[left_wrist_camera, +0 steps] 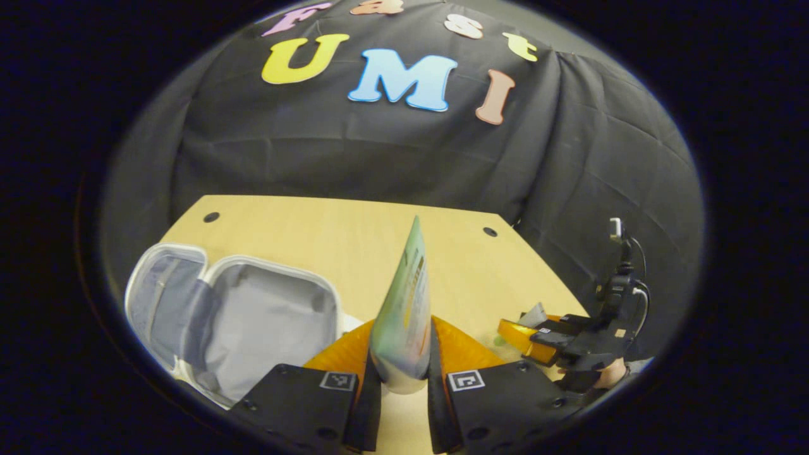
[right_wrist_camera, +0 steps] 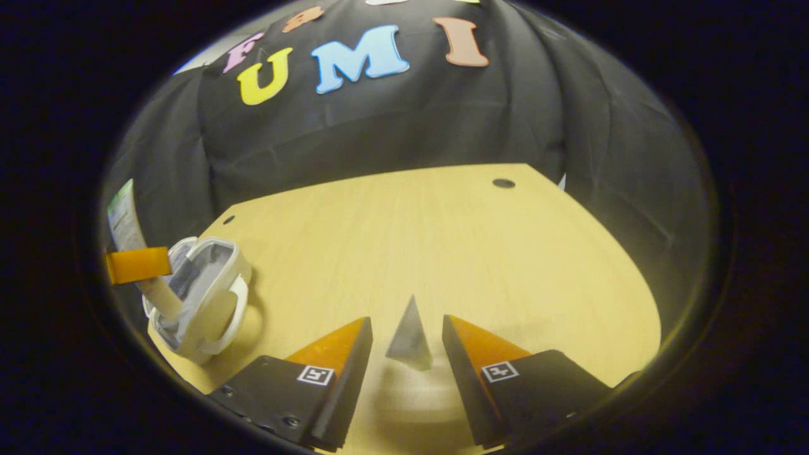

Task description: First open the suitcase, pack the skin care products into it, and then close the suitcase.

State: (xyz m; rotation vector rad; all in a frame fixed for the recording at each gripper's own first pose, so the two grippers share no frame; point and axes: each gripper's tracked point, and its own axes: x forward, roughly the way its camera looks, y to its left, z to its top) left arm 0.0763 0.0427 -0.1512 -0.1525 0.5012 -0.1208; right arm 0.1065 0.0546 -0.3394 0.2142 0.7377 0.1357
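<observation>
Left gripper [left_wrist_camera: 399, 385]: both fingers are pressed against the lower body of a green skin care tube [left_wrist_camera: 404, 309], which stands upright between them with its crimped end pointing away from the camera. Right gripper [right_wrist_camera: 404, 373]: fingers spread apart, with a small grey wedge-shaped item [right_wrist_camera: 409, 341] sitting in the gap between them; neither finger appears to touch it, though blur makes contact hard to judge and the item's identity cannot be confirmed. In the left gripper view the suitcase [left_wrist_camera: 246, 316] lies open on the wooden table [left_wrist_camera: 316, 234], just left of the held tube, its grey lining exposed and its lid folded back. In the right gripper view the same white case sits at the table's left edge, with the tube and one orange finger of the other gripper above it. The right gripper, with the hand holding it, appears at the right of the left gripper view, near the table's edge
</observation>
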